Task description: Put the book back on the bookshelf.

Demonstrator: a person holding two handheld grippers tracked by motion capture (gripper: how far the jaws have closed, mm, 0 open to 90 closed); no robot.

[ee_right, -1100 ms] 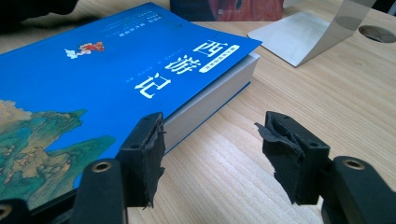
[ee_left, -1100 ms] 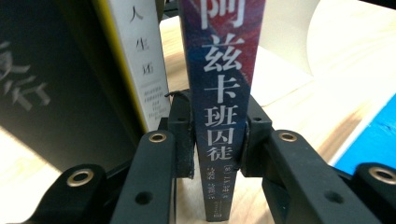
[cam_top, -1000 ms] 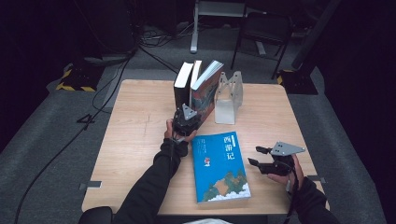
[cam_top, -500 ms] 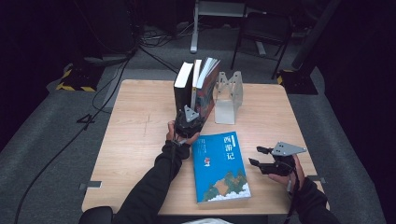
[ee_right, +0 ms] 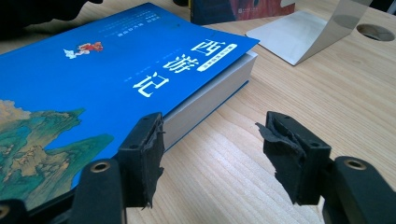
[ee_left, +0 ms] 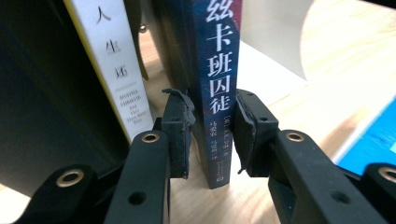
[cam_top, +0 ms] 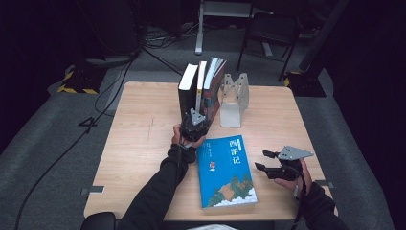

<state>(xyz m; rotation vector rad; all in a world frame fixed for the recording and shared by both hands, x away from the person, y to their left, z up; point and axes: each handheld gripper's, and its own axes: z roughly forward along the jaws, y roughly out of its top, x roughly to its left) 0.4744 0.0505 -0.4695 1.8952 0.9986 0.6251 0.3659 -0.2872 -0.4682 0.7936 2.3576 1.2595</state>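
Three books stand at the back of the table: a black one (cam_top: 186, 93), a thin white one (cam_top: 201, 81) and a dark blue one (cam_top: 214, 86) that leans toward a metal bookend (cam_top: 233, 101). My left gripper (cam_top: 194, 125) is at their foot, shut on the lower spine of the dark blue book (ee_left: 217, 93), one pad on each side. The white book's spine (ee_left: 116, 79) stands just to its left. A blue paperback (cam_top: 226, 170) lies flat near the front. My right gripper (cam_top: 267, 161) rests open beside the paperback's right edge (ee_right: 205, 100), nothing between its jaws.
The wooden table (cam_top: 143, 134) has bare room on its left half. The bookend's flat foot (ee_right: 299, 39) lies on the table beyond the paperback. Past the table's far edge stand a chair (cam_top: 270, 33) and floor cables.
The dark blue book's top has come a little more upright and away from the bookend while my left gripper stays at its foot. The right gripper has hardly moved.
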